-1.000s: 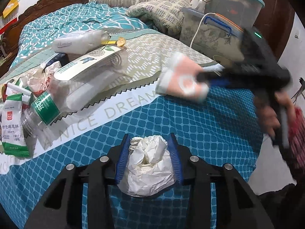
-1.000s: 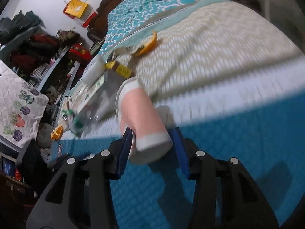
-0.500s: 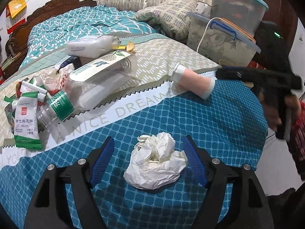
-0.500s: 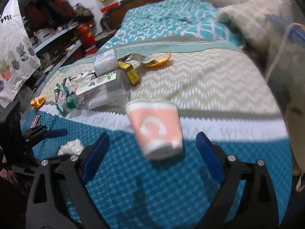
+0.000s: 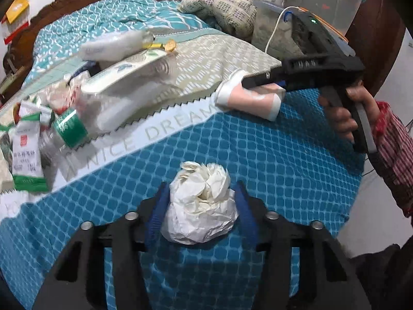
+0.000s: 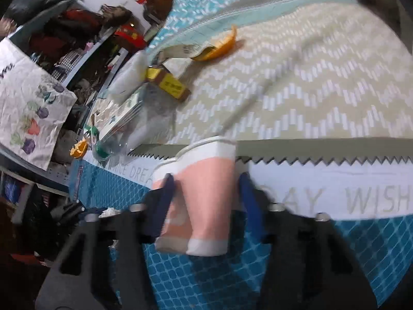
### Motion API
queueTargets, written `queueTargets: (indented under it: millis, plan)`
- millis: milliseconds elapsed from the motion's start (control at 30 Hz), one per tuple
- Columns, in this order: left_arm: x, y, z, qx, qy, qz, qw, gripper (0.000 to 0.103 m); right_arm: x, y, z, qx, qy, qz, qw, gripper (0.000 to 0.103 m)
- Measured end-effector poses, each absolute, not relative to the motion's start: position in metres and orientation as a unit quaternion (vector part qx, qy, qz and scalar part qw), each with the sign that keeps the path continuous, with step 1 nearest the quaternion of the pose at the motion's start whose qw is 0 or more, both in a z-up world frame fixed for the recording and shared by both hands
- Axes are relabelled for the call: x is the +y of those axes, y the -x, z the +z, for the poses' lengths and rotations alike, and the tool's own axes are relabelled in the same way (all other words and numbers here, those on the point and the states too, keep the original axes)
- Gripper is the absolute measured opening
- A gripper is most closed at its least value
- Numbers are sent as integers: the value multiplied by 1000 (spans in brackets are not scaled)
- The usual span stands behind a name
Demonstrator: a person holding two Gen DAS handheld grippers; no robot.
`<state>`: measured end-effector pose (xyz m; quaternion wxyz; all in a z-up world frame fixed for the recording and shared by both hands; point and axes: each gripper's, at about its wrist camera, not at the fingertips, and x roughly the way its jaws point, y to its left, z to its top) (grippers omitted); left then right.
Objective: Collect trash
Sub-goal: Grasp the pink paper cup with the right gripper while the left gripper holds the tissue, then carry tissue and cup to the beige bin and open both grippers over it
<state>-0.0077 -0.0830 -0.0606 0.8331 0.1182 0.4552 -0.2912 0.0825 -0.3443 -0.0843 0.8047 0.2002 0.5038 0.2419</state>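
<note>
Two grippers are seen over the bedspread (image 5: 284, 160). Nearest, the left gripper (image 5: 198, 206) is clamped on a crumpled tissue (image 5: 201, 206) resting on the blue part of the bedspread. Beyond the tissue, to its right, the right gripper (image 6: 206, 196) is closed on a pink cup (image 6: 204, 196) lying on its side. Farther left of the cup, a bottle (image 5: 103, 103) and wrappers (image 5: 25, 155) are heaped; an orange peel (image 6: 219, 47) lies beyond them.

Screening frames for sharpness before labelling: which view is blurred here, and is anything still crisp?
Left wrist: mostly sharp, the crumpled paper in the left gripper is crisp; the far-left trash smears slightly. Right wrist: motion blur throughout, softening the pink cup in the right gripper and the bedspread; fisheye bending in both.
</note>
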Motion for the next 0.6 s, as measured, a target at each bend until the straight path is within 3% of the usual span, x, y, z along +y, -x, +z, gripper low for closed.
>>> queueTargets:
  millis: [100, 300, 467, 600]
  plan:
    - [-99, -2, -50, 451, -129, -297, 832, 41, -357, -66, -73, 470, -244, 251, 811, 30]
    - [-171, -33, -15, 425, -145, -359, 818, 41, -448, -28, -44, 377, -312, 150, 859, 29]
    - [-282, -62, 6, 405, -156, -426, 794, 42, -555, 26, -19, 294, -323, -36, 899, 29]
    - [-390, -83, 10, 420, -143, -477, 759, 42, -618, 63, -20, 273, -322, -157, 893, 29]
